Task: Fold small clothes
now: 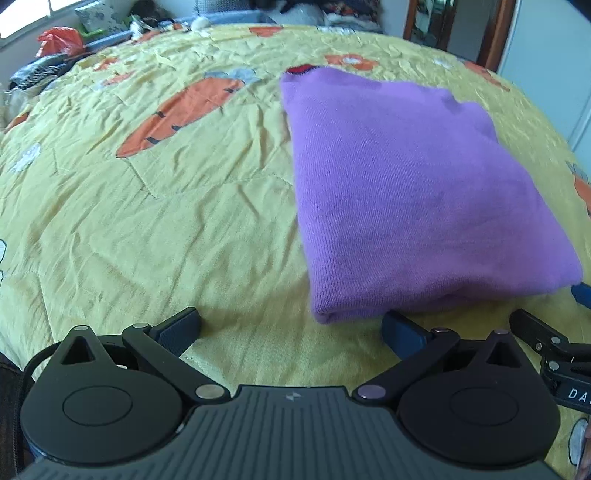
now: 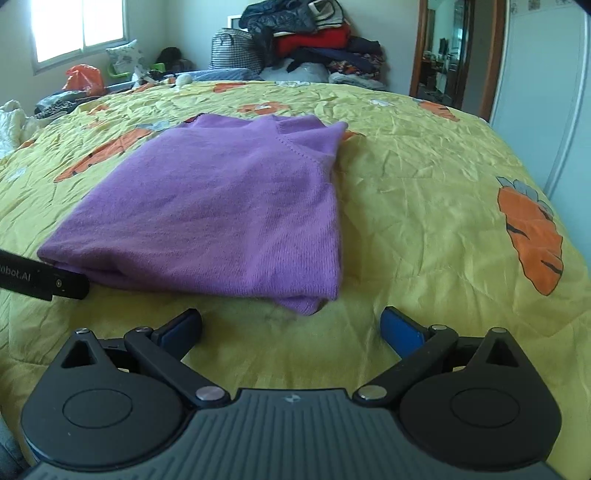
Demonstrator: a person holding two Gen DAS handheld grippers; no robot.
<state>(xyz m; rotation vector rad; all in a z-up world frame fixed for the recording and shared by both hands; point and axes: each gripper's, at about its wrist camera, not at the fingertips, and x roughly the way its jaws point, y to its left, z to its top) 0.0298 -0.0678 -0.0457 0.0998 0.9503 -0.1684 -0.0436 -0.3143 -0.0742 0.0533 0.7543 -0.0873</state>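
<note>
One purple sweater [image 2: 207, 206] (folded), one bedspread [image 2: 424, 206], two tools [image 2: 291, 328].

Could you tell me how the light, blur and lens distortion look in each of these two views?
Left wrist view: daylight from a window at the upper left, the purple sweater slightly soft, the yellow bedspread bulging from fisheye, open left tongs casting a soft shadow. Right wrist view: bright, blown-out window, sweater seam fairly sharp, door frame bowed at the edge, right tongs open.
</note>
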